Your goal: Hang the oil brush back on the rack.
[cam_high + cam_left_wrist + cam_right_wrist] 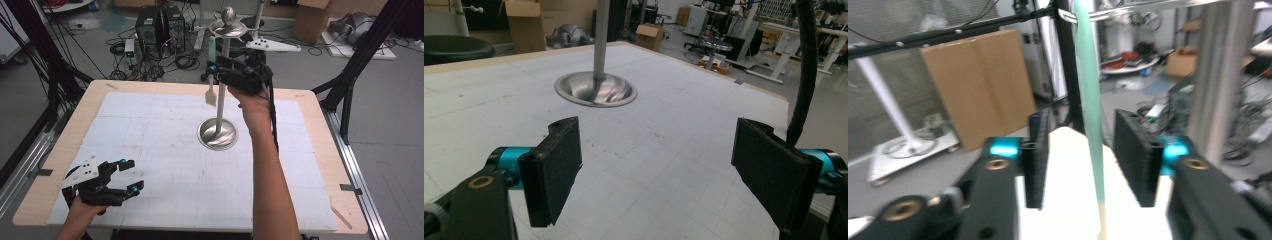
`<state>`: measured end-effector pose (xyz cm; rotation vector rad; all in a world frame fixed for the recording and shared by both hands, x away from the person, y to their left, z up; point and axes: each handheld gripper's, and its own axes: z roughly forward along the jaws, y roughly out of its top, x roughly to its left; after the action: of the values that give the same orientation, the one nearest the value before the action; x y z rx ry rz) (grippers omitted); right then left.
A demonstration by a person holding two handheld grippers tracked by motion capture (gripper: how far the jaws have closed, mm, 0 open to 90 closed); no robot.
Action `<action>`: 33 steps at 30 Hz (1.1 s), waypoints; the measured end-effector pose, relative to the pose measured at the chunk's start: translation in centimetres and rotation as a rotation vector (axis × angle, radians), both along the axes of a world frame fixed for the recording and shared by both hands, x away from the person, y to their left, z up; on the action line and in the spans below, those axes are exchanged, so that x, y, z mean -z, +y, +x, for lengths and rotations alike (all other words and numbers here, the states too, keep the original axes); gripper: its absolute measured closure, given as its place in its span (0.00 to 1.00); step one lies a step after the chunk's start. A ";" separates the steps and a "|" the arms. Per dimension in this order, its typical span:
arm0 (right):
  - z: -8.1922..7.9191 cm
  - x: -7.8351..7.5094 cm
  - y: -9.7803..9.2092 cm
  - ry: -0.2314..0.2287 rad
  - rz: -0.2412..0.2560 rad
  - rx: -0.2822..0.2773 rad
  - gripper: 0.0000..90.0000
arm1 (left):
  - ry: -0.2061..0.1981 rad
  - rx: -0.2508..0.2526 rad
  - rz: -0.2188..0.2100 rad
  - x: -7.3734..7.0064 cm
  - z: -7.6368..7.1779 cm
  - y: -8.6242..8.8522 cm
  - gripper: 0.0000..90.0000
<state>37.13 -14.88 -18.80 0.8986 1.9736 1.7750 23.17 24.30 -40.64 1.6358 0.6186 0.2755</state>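
Observation:
A metal stand with a round dished base and a tall pole stands at the middle of the table; its base also lies ahead in the left gripper view. A spatula with a pale green handle and a cream blade hangs from the stand's top arm. My right gripper is held high beside the pole, at the spatula's handle. In the right gripper view the green handle hangs between the open jaws of that gripper, nearer the right one. My left gripper rests low at the table's front left, open and holding nothing.
A white gridded mat covers the wooden table. The stand's pole rises just right of my right jaws. Computer towers, cables and a cardboard box sit on the floor behind. Black frame legs flank the table.

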 end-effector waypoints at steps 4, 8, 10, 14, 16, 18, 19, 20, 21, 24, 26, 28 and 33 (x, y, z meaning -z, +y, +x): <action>-1.1 1.0 -1.2 -0.017 -0.021 0.024 0.51 | 0.002 -0.018 -0.013 0.0 0.1 0.1 0.23; -2.5 2.6 -2.6 -0.026 -0.036 0.026 0.48 | 0.004 -0.021 -0.019 0.0 0.1 0.1 0.23; -3.4 3.7 -3.5 -0.027 -0.041 0.024 0.42 | 0.004 -0.026 -0.024 0.0 0.1 0.2 0.23; -5.7 6.8 -5.4 -0.035 -0.045 0.019 0.29 | 0.007 -0.042 -0.035 0.0 0.2 0.2 0.24; -6.8 8.4 -6.2 -0.042 -0.061 0.044 0.20 | 0.008 -0.050 -0.042 -0.1 0.2 0.2 0.24; -8.0 10.1 -7.3 -0.036 -0.059 0.066 0.19 | 0.008 -0.058 -0.045 -0.1 0.2 0.2 0.24; -8.7 11.0 -7.8 -0.032 -0.061 0.073 0.19 | 0.005 -0.061 -0.046 -0.1 0.3 0.2 0.24; -9.3 11.8 -8.3 -0.032 -0.071 0.084 0.19 | 0.004 -0.062 -0.049 -0.1 0.3 0.2 0.24; -10.0 12.7 -8.7 -0.032 -0.090 0.102 0.19 | 0.005 -0.067 -0.051 -0.1 0.3 0.2 0.24; -12.0 15.2 -10.0 -0.022 -0.120 0.135 0.19 | 0.000 -0.076 -0.049 -0.1 0.4 0.3 0.24; -13.2 16.6 -10.8 -0.021 -0.139 0.158 0.19 | 0.000 -0.083 -0.050 -0.1 0.5 0.3 0.24; -14.4 17.6 -11.4 -0.013 -0.146 0.172 0.19 | -0.001 -0.092 -0.054 0.0 0.5 0.3 0.24; -16.8 19.3 -12.7 -0.014 -0.170 0.214 0.19 | -0.006 -0.095 -0.040 0.0 0.4 0.4 0.24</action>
<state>20.28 -27.63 -38.11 0.9949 1.9061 1.4685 23.58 24.65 -40.68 1.5688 0.6944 0.3349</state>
